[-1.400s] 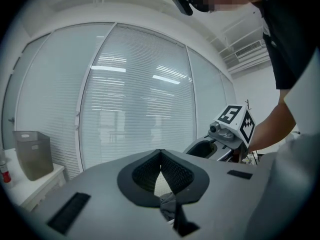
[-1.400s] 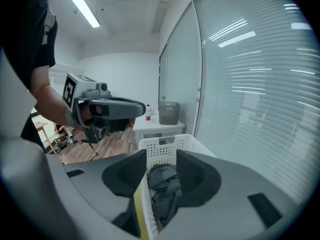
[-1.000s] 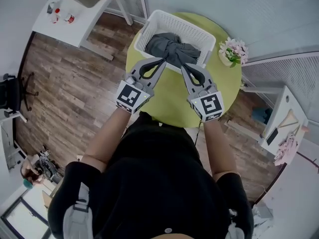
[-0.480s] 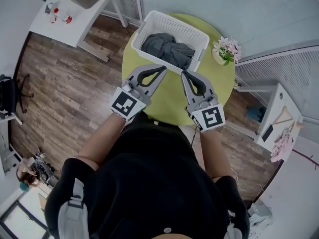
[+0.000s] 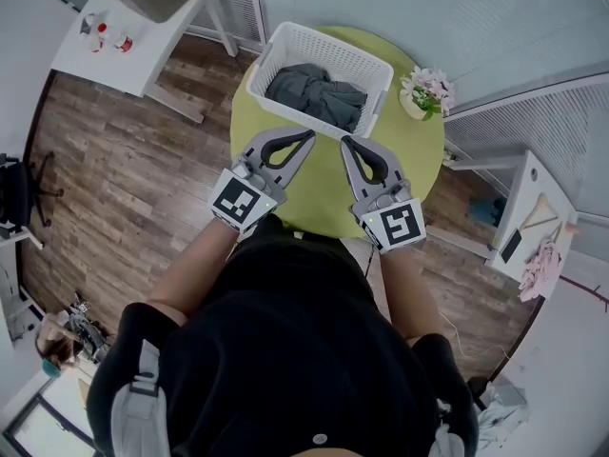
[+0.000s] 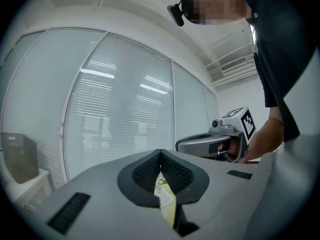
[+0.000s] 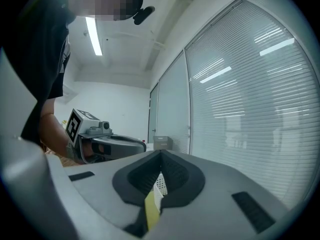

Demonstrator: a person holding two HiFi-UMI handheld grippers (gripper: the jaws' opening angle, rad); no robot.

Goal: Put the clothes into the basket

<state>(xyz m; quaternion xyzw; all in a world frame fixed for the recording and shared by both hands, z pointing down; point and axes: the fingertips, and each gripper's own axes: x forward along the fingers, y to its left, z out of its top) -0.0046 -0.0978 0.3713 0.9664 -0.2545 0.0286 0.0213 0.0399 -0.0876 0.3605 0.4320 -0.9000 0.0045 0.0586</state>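
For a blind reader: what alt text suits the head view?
Grey clothes lie in a white basket on a round green table. A person in black holds the left tongs and right tongs, both shut and empty, just short of the basket.

Bright, even indoor light. Ceiling strip light (image 7: 93, 35) glares slightly; blinds (image 6: 120, 114) show lamp reflections. All views fisheye, edges bent. Both gripper views have dark round vignette and soft close foreground.

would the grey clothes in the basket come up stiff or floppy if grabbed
Probably floppy: the grey clothes lie crumpled and bunched in the white basket. Likely light and not slippery, since they look like soft matte fabric.
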